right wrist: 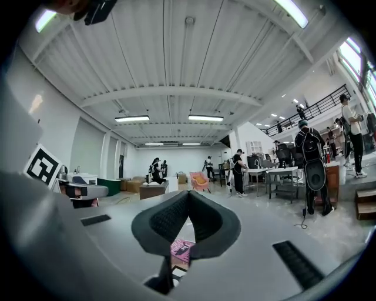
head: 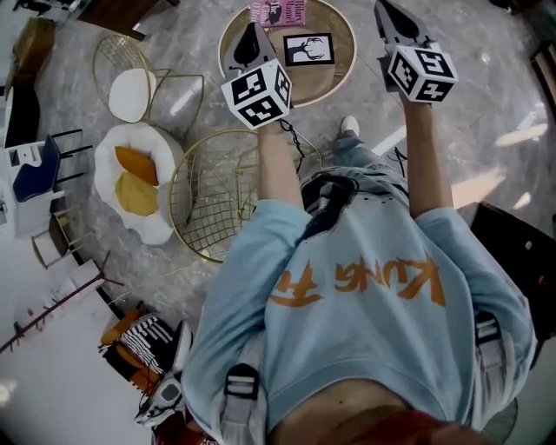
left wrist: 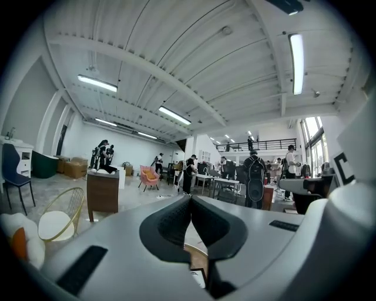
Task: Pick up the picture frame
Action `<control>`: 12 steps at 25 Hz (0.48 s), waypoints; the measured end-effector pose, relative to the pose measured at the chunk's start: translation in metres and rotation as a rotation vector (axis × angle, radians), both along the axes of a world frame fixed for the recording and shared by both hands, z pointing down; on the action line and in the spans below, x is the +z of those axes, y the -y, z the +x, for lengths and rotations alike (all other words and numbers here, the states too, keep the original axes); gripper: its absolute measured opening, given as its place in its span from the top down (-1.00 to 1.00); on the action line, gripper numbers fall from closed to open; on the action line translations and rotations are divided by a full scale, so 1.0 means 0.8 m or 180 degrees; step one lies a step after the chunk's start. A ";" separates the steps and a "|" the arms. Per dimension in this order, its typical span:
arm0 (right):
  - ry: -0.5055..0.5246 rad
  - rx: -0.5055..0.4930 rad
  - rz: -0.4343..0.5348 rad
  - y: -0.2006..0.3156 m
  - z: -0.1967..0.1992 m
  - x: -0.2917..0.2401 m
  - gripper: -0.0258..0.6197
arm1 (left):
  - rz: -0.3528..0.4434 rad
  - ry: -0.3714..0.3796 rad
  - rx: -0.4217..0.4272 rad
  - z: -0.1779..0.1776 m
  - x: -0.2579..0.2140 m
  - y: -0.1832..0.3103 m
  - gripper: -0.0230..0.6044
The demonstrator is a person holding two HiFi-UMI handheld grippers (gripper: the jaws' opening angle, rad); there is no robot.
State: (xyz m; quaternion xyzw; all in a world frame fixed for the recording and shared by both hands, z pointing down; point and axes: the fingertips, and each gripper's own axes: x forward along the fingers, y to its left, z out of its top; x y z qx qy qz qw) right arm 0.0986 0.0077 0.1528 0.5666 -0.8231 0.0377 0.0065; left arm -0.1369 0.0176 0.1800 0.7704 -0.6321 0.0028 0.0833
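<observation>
While the picture frame point(head: 308, 49) lies on the round table point(head: 344, 73), left gripper point(head: 251, 31) and right gripper point(head: 385, 10) hover nearby, jaws closed, empty.

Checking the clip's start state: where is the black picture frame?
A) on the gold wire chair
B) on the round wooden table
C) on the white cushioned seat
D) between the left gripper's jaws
B: the picture frame lies flat on the round wooden table, beside a pink item.
</observation>
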 end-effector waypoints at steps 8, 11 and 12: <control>0.0088 -0.0179 -0.0477 0.129 0.003 0.089 0.93 | -0.0448 0.0118 -0.0002 0.038 0.077 0.105 0.86; 0.0104 -0.0254 -0.0632 0.166 0.008 0.123 0.93 | -0.0641 0.0111 -0.0100 0.042 0.113 0.134 0.86; 0.0112 -0.0277 -0.0671 0.178 0.011 0.133 0.93 | -0.0692 0.0106 -0.0140 0.044 0.124 0.142 0.86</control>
